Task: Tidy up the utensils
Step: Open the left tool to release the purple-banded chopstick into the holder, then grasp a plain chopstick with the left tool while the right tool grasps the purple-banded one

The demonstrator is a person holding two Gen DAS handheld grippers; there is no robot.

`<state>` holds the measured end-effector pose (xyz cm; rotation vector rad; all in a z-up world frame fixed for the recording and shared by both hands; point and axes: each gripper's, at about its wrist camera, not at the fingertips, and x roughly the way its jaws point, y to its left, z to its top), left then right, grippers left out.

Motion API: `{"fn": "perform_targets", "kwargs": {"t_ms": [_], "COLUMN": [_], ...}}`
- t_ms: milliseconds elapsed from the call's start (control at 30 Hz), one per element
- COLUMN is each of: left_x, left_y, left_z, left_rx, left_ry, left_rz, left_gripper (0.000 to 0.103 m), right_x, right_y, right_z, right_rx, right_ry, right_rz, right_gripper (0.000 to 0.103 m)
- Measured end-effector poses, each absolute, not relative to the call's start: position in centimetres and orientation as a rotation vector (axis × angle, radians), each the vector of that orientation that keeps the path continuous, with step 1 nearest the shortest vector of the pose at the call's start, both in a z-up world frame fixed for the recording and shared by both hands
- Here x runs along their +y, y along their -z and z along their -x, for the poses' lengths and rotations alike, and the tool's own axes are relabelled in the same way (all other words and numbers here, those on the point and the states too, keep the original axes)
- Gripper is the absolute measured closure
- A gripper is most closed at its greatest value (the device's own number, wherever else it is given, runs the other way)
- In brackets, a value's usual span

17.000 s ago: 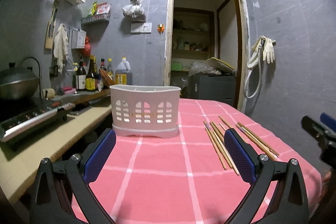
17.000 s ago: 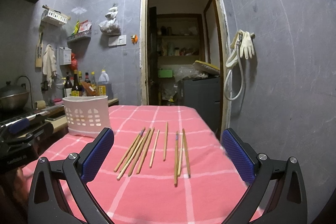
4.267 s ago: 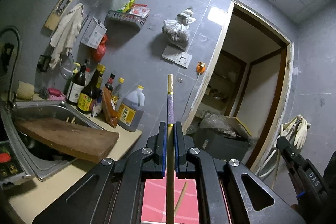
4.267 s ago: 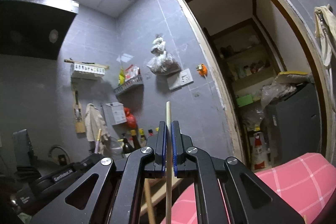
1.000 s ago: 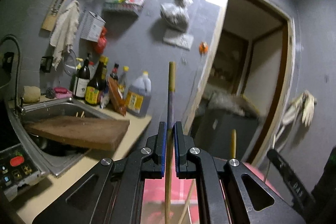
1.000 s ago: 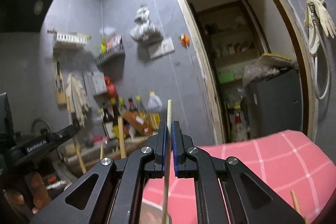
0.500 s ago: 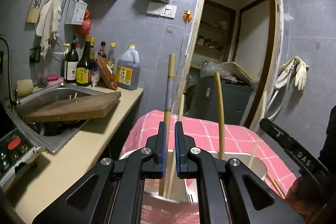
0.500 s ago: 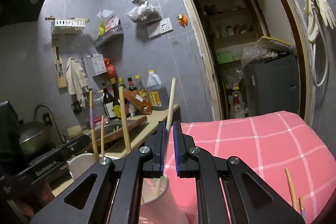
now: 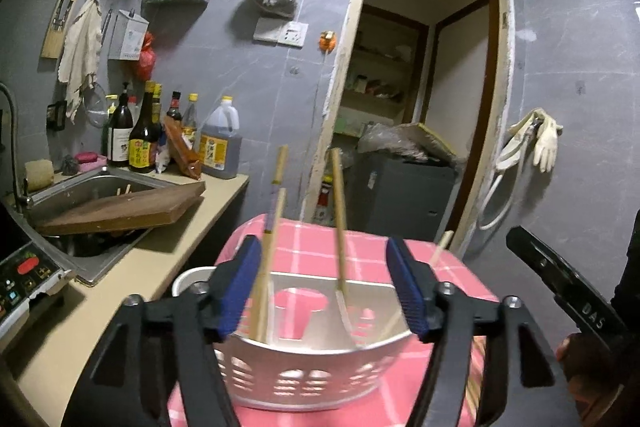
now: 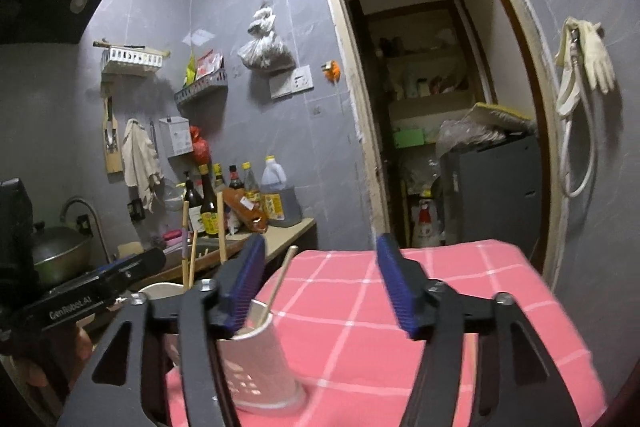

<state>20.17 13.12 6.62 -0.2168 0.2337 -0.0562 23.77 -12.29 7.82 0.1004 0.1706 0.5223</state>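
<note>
Both tongs, left gripper (image 9: 326, 287) and right gripper (image 10: 320, 287), are opening, jaws apart and empty, releasing chopsticks (image 9: 339, 211) now standing in the white slotted basket (image 9: 304, 375) on the pink checked tablecloth (image 10: 420, 307); more chopsticks likely remaining.

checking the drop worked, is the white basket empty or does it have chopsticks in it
Not empty: chopsticks stand leaning inside the white basket, ends poking above its rim.

White basket (image 9: 304, 379), tan chopsticks (image 9: 339, 211), pink white-checked tablecloth (image 10: 400, 307), blue-padded black left claw (image 9: 326, 287)
</note>
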Motion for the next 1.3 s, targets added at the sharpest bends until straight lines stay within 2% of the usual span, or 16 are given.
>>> {"fn": "perform_targets", "kwargs": {"t_ms": [100,167,200,333,567,833,1300], "left_x": [12.0,11.0,10.5,8.2,4.2,0.8,-2.6], "left_y": [-7.1,-7.2,-7.2,-7.1,-6.0,-2.6,2.1], "left_z": [-19.3,-18.6,-18.2,-17.1,-16.3,-17.8,-20.2], "left_rx": [0.221,0.203,0.196,0.184,0.22,0.365,0.582], "left_ry": [0.077,0.089,0.093,0.12,0.169,0.181,0.22], "left_rz": [0.223,0.227,0.223,0.203,0.177,0.138,0.037], "left_gripper": [0.025,0.013,0.012,0.006,0.005,0.005,0.006], "right_x": [-14.4,-15.9,-16.8,-19.3,-22.1,-23.8,-25.9], "right_y": [-8.3,-8.5,-8.6,-8.8,-8.2,-5.9,-1.6], "right_z": [-22.6,-22.0,-21.6,-20.4,-18.1,-17.5,-20.3], "right_rx": [0.17,0.172,0.171,0.162,0.143,0.168,0.351], "right_ry": [-0.504,-0.493,-0.479,-0.437,-0.371,-0.32,-0.292], "right_rz": [-0.101,-0.101,-0.101,-0.081,0.007,0.081,0.047], "right_gripper": [0.009,0.002,0.0,0.0,0.0,0.0,0.0]}}
